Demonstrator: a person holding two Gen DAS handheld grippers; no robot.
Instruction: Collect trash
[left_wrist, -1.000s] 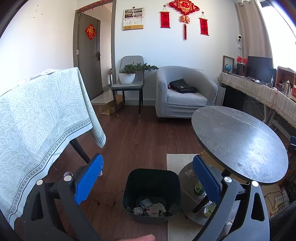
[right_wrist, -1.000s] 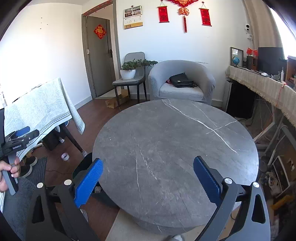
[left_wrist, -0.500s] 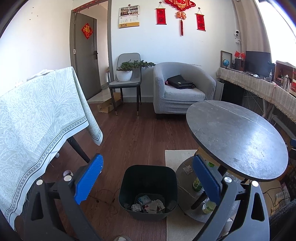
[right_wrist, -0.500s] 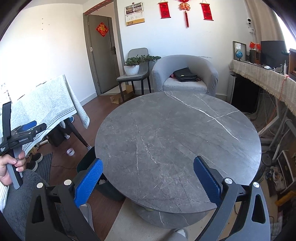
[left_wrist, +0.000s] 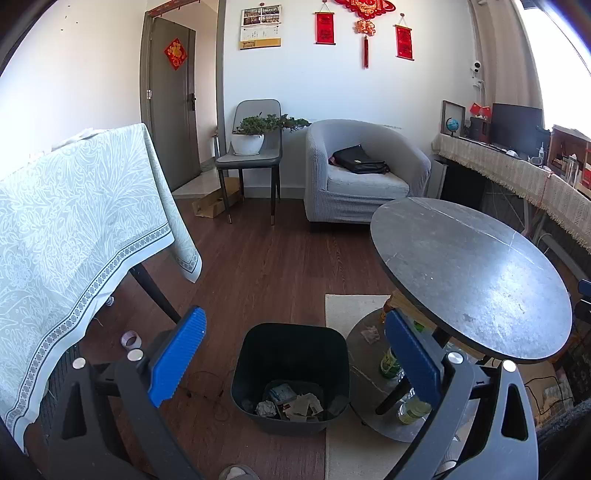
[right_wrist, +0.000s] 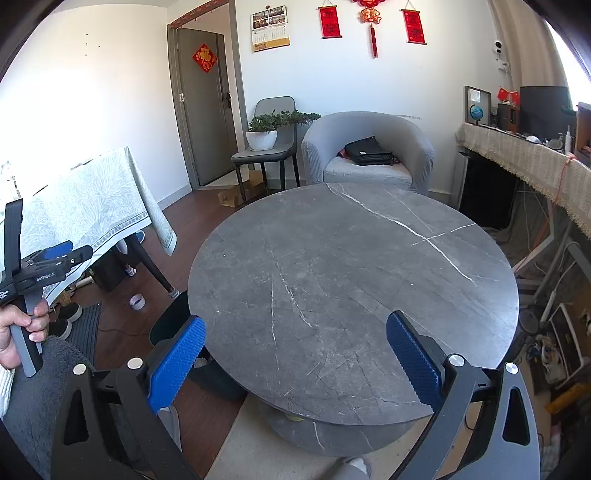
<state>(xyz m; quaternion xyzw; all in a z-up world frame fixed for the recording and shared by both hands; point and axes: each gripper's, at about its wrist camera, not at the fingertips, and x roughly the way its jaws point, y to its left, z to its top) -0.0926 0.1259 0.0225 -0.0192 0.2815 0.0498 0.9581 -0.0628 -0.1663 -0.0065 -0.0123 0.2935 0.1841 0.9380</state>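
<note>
Both grippers are held spread and empty: the left gripper is poised above the black bin, where crumpled paper trash is gathered, apparently for a drop or check. The right gripper is aimed over the round marble table, whose top is seen bare, likely searched for leftovers. Bottles are stored on the lower shelf beside the bin. Farther off, wall hangings' writing cannot be read.

Matt veined stone table, wood-plank floor
</note>
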